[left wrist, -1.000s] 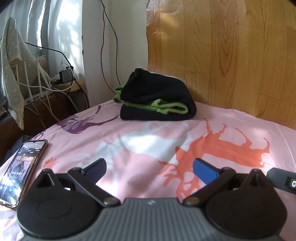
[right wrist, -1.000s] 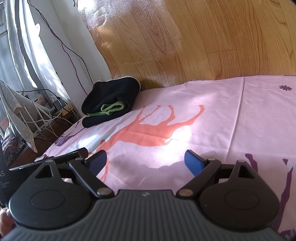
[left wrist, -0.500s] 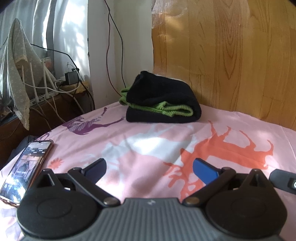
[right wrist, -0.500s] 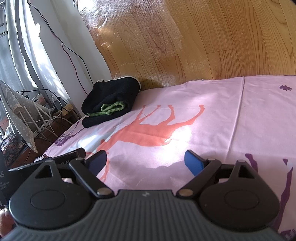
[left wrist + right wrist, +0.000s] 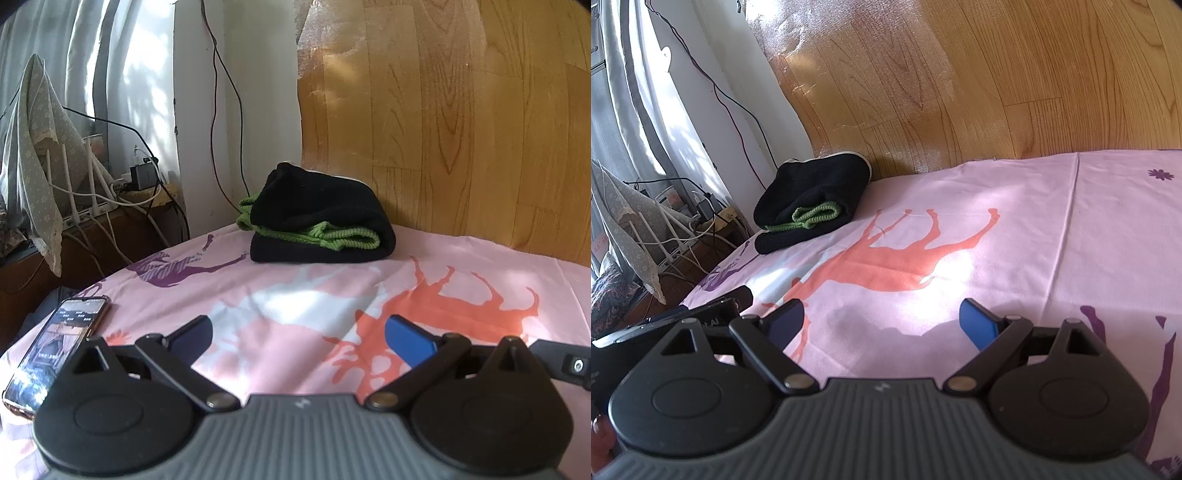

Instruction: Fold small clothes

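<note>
A folded black garment with green knit trim (image 5: pixel 321 218) lies on the pink deer-print sheet (image 5: pixel 306 302) at the far side, against the wooden wall. It also shows in the right wrist view (image 5: pixel 812 206) at the far left. My left gripper (image 5: pixel 298 338) is open and empty, low over the sheet, well short of the garment. My right gripper (image 5: pixel 882 323) is open and empty too, over the sheet, far right of the garment.
A phone (image 5: pixel 55 343) lies on the sheet's left edge. Beyond that edge are cables, chargers and a draped cloth (image 5: pixel 37 147). A wood-grain wall (image 5: pixel 461 122) backs the bed. The left gripper's body (image 5: pixel 676 325) shows at the right view's lower left.
The left gripper's view has shifted so the garment sits more to the right and a bit lower in frame. The right gripper has not moved. Both stay open.
</note>
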